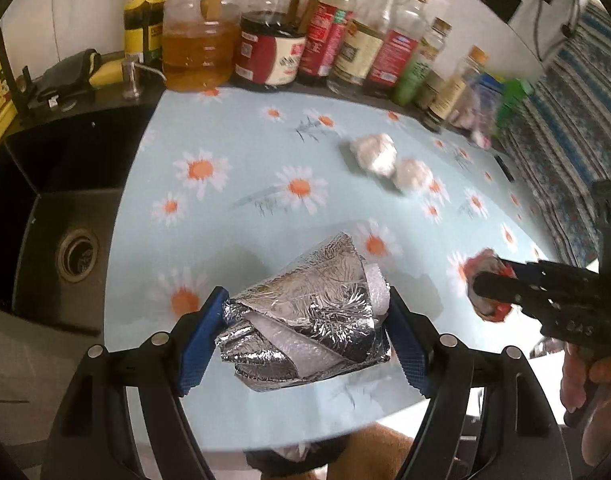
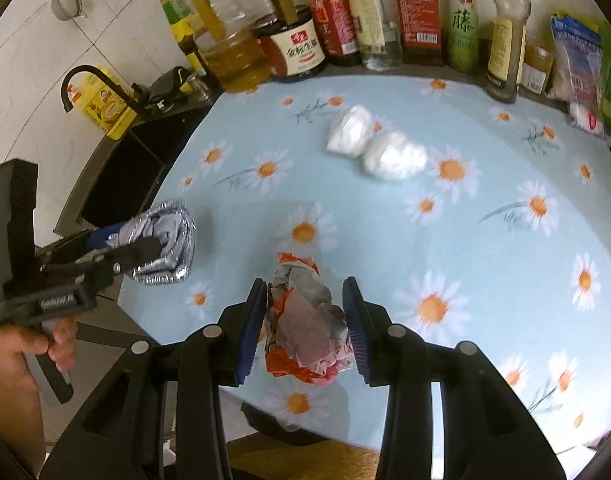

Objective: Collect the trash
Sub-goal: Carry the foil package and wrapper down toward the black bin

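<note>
Across the bench [image 1: 233,208] lies a pale blue cloth printed with white and orange daisies, and everything else is placed from it. Left of the cloth sits a black sink [image 1: 61,216] with a round drain, a dark tap [image 2: 85,80] curving above its far edge. Along the cloth's far edge stands a row of bottles [image 1: 345,40]: oil, dark sauce, vinegar and smaller jars. White tiled wall rises behind them.

Near the cloth's left front, the left gripper [image 1: 305,340] pinches a crumpled silver foil bag [image 1: 305,320] between its blue pads, its jaws held fairly wide by the bag's bulk. In the right wrist view the bag [image 2: 165,240] appears just off the cloth near the sink side edge. Toward the cloth's front middle, the right gripper [image 2: 305,320] has closed partway onto a crumpled red and grey wrapper [image 2: 305,320], both pads pressing its sides. In the left wrist view the same wrapper [image 1: 485,280] shows beyond the gripper's black fingers.

Two white paper wads [image 2: 377,144], touching each other, rest untouched toward the cloth's far middle, blurred. Whether either held piece touches the cloth cannot be told. Packets at the cloth's far right corner are smeared and unreadable.
</note>
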`<state>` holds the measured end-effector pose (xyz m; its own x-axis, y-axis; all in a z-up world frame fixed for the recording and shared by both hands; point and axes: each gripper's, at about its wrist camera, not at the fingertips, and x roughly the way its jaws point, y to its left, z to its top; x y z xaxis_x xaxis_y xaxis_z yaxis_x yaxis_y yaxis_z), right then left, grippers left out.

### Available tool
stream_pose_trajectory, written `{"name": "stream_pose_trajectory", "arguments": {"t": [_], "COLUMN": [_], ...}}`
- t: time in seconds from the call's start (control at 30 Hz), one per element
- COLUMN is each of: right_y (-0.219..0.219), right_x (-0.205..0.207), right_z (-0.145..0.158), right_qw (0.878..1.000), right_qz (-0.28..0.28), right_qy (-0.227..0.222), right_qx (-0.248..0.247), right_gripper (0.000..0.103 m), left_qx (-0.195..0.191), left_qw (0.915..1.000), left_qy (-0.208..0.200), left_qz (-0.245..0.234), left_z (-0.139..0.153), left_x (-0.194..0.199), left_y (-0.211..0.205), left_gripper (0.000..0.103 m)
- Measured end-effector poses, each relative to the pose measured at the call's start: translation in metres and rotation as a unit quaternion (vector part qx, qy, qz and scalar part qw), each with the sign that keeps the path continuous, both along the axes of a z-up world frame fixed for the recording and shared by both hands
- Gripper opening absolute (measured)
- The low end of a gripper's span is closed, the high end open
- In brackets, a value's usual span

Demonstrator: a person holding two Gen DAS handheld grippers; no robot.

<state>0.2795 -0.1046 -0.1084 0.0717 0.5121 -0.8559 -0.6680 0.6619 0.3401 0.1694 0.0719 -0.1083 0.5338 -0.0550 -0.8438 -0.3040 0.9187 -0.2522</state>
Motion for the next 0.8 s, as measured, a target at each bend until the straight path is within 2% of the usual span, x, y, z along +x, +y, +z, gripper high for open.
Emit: {"name": "stream_pose_trajectory", "arguments": {"t": [0.3,0.8], "right_y": [-0.003,-0.010], "right_x": [-0.054,-0.120], "right_z": [-0.005,-0.037], "right_qw": [1.000,0.998], "right_qz": [-0.013,-0.031], "right_qy": [0.006,0.058], "right_qx": [-0.005,-0.012], "right_gripper": [0.041,0.041], "left_qx": [-0.023,-0.081], "left_qw": [0.9990,0.9951], "left_qy": [0.007,0.028], "left_qz": [-0.039,-0.049], "left_z": [-0.015,-0.059], "left_x": [-0.045,-0.111], "left_y": [-0.015,-0.044], "left_gripper": [0.075,0.075]}}
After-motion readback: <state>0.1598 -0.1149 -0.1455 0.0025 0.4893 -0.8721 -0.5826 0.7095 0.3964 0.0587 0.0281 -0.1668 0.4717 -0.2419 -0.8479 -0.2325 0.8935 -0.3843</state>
